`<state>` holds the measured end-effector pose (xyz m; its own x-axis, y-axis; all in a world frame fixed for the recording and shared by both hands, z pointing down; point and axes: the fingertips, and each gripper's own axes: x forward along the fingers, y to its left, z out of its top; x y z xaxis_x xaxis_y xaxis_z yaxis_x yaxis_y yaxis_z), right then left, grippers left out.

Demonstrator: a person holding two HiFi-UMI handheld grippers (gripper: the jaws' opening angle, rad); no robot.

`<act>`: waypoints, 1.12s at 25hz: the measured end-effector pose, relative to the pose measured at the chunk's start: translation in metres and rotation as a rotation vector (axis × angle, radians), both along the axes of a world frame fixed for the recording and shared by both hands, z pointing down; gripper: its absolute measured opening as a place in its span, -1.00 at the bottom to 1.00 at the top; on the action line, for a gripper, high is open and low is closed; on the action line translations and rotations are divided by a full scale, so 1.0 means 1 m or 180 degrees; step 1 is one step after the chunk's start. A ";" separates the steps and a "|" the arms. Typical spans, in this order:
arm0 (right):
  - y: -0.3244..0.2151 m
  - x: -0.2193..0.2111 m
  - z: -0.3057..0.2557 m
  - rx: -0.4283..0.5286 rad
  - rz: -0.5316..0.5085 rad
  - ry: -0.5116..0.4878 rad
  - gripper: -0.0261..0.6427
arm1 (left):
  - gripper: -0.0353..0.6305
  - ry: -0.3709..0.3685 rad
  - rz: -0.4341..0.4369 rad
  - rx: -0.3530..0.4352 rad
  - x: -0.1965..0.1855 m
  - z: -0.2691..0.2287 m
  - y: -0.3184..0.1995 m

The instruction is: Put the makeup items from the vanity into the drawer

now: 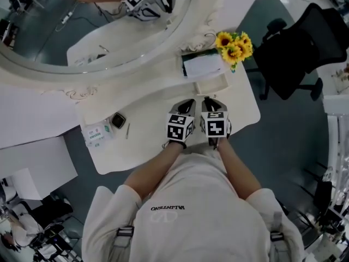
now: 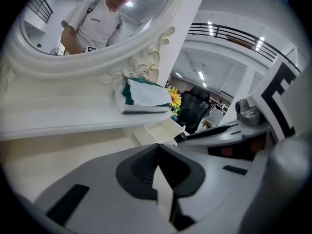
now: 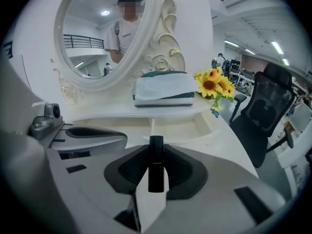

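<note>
I look down from the head camera onto a white vanity (image 1: 152, 102) with a large round mirror (image 1: 82, 31) at its back. My two grippers hover side by side over the front edge of the tabletop, close together.

The left gripper (image 1: 187, 103) has its jaws pressed fully together, with nothing between them. The right gripper (image 1: 211, 101) has its jaws only a little apart, clamped on a slim black tube (image 3: 156, 169) that stands upright between the pads.

Just beyond the grippers, a small drawer (image 1: 211, 86) stands pulled open under the raised shelf. Its inside looks pale, and I cannot make out anything in it. On the shelf above it lies a green-and-white tissue pack (image 1: 202, 65), with a bunch of sunflowers (image 1: 234, 47) just to its right.

Well to the left on the tabletop sit a dark square compact (image 1: 118, 120), a thin stick (image 1: 127, 130) beside it, and a white packet (image 1: 95, 134) with green print. A black office chair (image 1: 294, 53) stands on the floor past the vanity's right end.
</note>
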<state>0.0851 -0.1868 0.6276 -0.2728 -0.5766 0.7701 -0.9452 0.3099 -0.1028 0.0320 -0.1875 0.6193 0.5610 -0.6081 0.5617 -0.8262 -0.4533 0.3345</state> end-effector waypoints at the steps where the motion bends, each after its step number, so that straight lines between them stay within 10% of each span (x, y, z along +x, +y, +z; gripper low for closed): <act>1: 0.000 0.005 -0.001 0.0009 0.0027 -0.0002 -0.61 | -0.89 -0.0001 0.0032 0.0007 0.006 -0.001 0.000; 28: -0.042 0.053 -0.008 0.0094 0.0221 -0.0166 -0.61 | -0.89 -0.0084 0.0096 0.0112 0.061 -0.006 -0.039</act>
<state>0.1385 -0.2287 0.6196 -0.2706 -0.6179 0.7382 -0.9581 0.2474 -0.1441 0.0927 -0.2262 0.6134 0.5646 -0.6108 0.5551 -0.8204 -0.4891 0.2963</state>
